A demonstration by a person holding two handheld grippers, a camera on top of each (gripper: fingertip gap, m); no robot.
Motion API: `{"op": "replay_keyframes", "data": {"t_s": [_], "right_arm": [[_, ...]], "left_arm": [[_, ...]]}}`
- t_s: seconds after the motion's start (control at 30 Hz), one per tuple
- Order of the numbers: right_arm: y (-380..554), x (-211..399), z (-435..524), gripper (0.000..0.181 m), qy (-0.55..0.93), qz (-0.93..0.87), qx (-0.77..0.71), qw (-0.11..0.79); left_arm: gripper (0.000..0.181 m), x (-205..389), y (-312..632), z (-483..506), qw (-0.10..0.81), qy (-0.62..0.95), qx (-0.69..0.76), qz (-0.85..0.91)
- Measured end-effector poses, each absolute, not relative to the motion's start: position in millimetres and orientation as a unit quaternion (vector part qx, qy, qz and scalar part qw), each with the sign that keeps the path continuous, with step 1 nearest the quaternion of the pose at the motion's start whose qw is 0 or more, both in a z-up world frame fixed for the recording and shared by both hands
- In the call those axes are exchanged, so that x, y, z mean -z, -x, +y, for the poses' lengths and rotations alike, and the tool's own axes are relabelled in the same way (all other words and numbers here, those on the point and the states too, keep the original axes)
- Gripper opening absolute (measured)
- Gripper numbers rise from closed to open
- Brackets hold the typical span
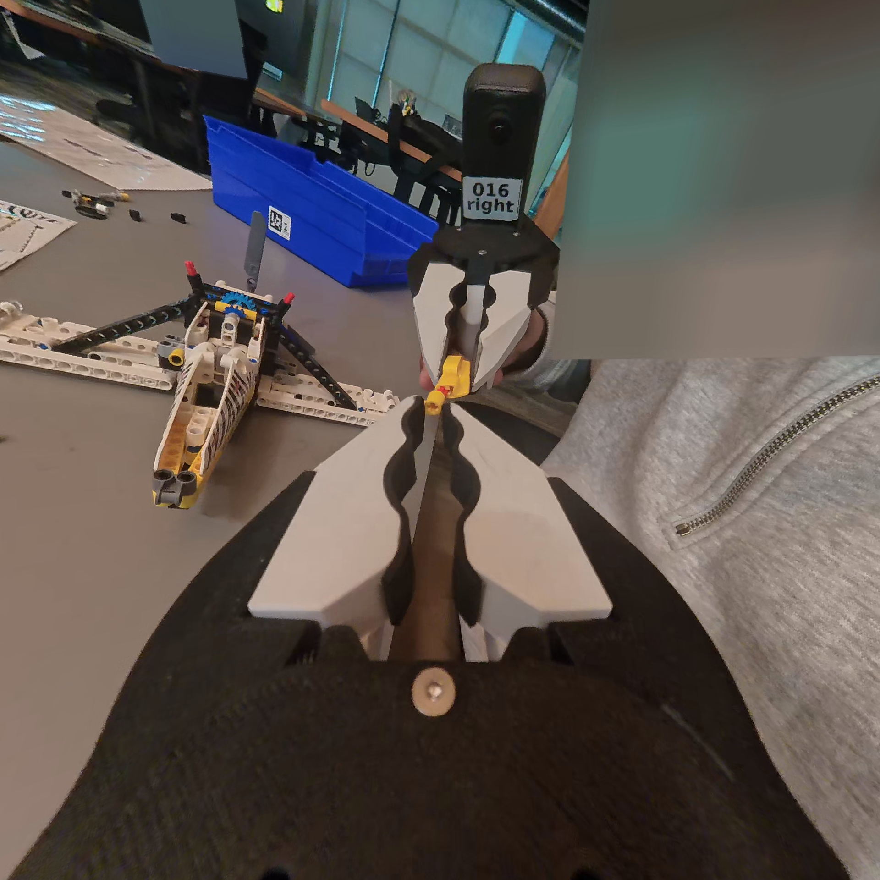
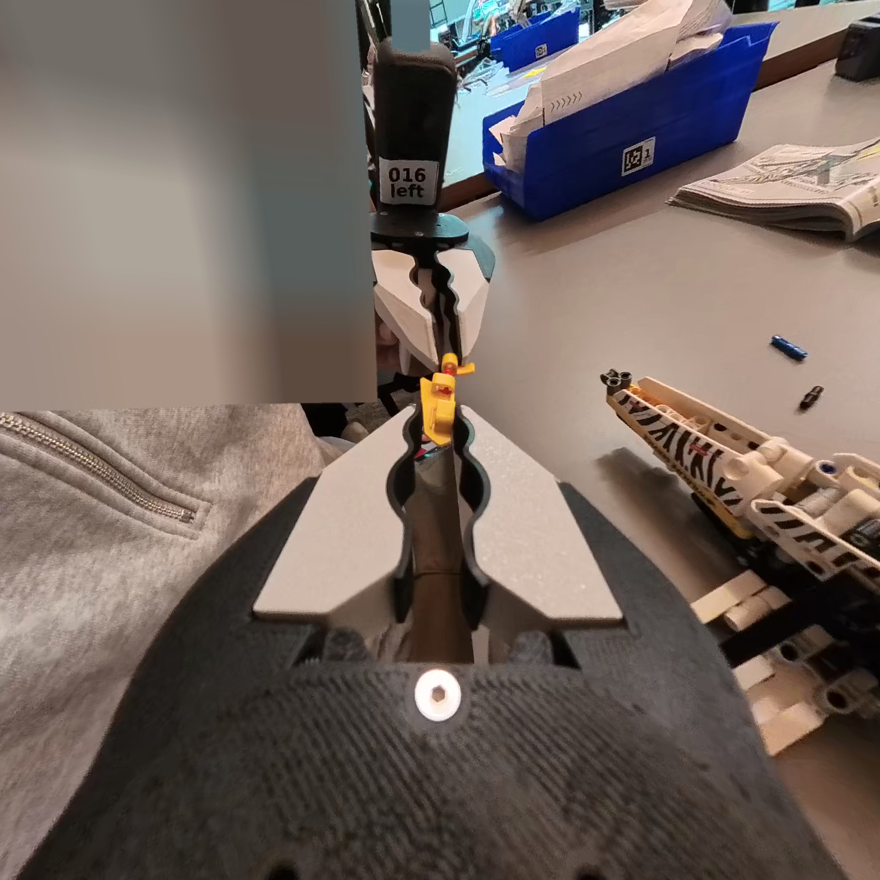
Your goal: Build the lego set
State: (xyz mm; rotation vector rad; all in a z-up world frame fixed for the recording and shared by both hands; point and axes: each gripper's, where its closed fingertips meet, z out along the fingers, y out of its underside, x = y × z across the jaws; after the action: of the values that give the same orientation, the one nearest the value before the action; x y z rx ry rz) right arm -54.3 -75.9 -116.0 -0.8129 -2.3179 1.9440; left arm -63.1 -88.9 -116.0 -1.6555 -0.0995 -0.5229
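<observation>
Left wrist view: left hand-held gripper (image 1: 434,408) and right hand-held gripper (image 1: 459,381) tip-to-tip above the worktop (image 1: 95,476) edge, each pinching a yellow piece (image 1: 447,381).

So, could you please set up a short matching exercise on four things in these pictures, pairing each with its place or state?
Things:
1. small yellow plastic Lego connector
2. zebra-striped white and yellow Lego aircraft model
3. blue plastic storage bin
4. small blue Lego pin

Places or states:
A. stuffed with crumpled paper
B. lying loose on the grey table
C. gripped at the right hand-held gripper tips
D. resting unheld on the table

Pairs: 1-C, 2-D, 3-A, 4-B
</observation>
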Motion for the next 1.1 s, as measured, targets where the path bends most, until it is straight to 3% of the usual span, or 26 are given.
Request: {"op": "replay_keyframes", "data": {"t_s": [0.7,1.1], "right_arm": [[58.5,120.2,-71.2,0.011,0.302,-0.708,-0.638,-0.019],[65.1,154.7,-69.7,0.010,0.457,-0.645,-0.602,-0.107]], "left_arm": [[0.004,120.7,69.5,-85.7,0.649,0.735,0.191,-0.051],[0.005,171.2,82.1,-89.3,0.562,0.804,0.161,-0.108]]}}
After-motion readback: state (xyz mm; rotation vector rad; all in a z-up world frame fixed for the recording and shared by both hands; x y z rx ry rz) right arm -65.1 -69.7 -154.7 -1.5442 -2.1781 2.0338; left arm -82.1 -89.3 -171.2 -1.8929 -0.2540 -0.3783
